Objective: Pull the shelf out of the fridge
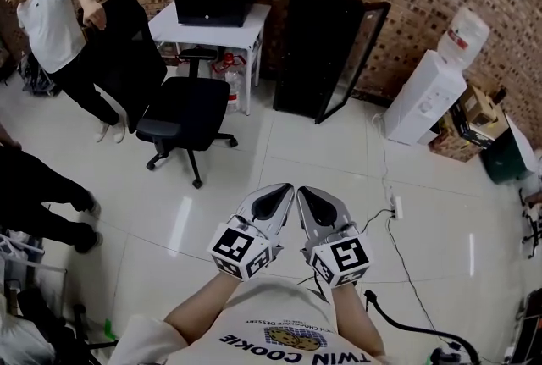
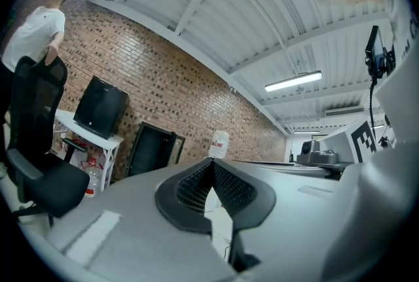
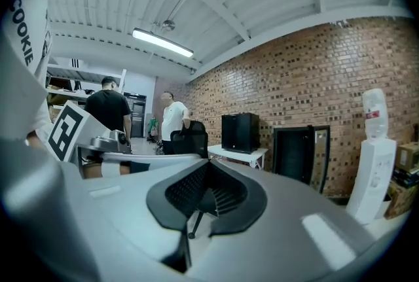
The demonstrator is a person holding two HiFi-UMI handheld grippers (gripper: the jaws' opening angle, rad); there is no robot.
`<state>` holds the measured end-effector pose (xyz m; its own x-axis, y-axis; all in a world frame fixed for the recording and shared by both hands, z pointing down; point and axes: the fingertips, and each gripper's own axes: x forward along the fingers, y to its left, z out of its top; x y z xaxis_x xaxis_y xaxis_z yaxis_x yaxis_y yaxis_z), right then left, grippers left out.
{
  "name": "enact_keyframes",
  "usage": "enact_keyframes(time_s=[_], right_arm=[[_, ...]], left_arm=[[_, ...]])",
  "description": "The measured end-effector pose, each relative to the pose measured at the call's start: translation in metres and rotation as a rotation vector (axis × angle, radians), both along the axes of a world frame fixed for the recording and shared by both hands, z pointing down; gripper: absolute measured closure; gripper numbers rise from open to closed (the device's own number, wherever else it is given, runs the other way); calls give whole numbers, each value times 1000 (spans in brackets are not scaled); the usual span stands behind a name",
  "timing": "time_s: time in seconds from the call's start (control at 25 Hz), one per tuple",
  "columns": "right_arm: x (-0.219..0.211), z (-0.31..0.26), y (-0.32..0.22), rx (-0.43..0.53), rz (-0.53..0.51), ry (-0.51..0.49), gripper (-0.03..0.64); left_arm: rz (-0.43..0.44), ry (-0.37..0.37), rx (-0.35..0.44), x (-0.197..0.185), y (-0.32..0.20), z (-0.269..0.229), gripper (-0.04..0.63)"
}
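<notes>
Open floor (image 1: 313, 156) runs straight ahead to the fridge (image 1: 305, 41), whose door (image 1: 364, 50) stands ajar. An office chair (image 1: 190, 105) crowds the left side, with a water cooler (image 1: 423, 96) and power strip (image 1: 395, 207) on the right.

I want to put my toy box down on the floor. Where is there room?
Bare white floor lies between the office chair, the open black fridge and the water dispenser. More lies right of the power strip. The left side is crowded with people, the far right with boxes.
</notes>
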<state>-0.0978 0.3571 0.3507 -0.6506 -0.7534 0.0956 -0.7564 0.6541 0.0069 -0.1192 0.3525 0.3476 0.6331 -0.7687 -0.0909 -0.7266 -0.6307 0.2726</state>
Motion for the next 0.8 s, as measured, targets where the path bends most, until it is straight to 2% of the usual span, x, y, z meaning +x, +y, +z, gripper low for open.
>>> enact_keyframes(time_s=[0.16, 0.56, 0.8], right_arm=[[1, 0, -6, 15, 12, 7, 612], [25, 20, -27, -16, 35, -21, 612], [38, 26, -69, -27, -7, -73, 612]], left_arm=[[7, -4, 6, 1, -10, 1, 588], [2, -10, -26, 14, -27, 21, 588], [-32, -60, -48, 30, -61, 32, 588]])
